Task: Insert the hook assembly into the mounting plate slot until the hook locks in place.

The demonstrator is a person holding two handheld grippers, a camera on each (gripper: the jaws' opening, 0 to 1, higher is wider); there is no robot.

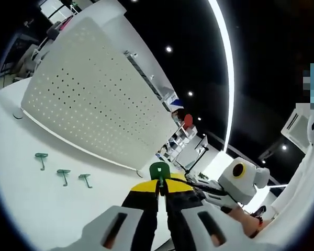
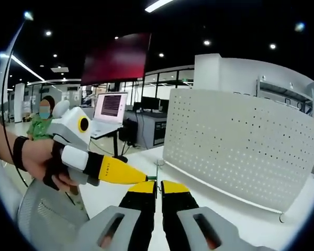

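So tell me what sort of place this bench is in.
Probably an open-plan lab or office workshop. A white table carries an upright perforated pegboard panel and loose green hooks; behind it are a laptop on a stand, desks with monitors, and a dark ceiling with spotlights.

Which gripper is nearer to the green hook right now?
Left. The left gripper has its fingers shut on the green hook. The right gripper is just beside it, its tips meeting the left gripper's, but not gripping the hook.
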